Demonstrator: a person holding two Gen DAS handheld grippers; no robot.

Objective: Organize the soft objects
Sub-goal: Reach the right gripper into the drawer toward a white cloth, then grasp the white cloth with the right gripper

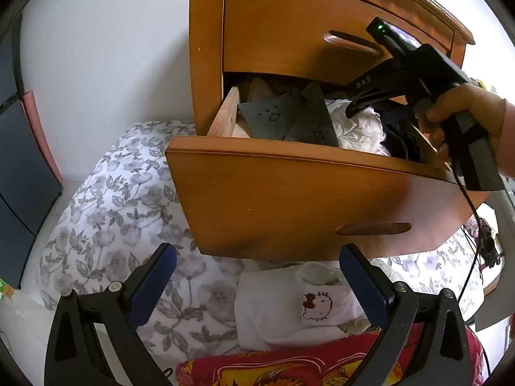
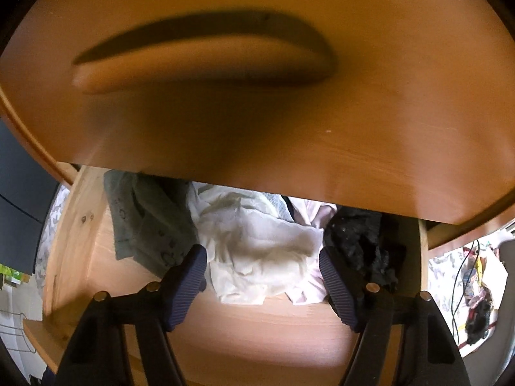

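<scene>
An open wooden drawer holds a grey printed cloth, a white crumpled cloth and a black garment. My right gripper is open and empty above the white cloth inside the drawer, with the grey cloth to its left and the black garment to its right. The right gripper also shows in the left wrist view. My left gripper is open and empty, below the drawer front, over a folded white cloth with a small print.
The closed upper drawer hangs just above the right gripper. A floral quilt covers the bed below the nightstand. A red patterned cloth lies at the bottom edge. A dark panel stands at left.
</scene>
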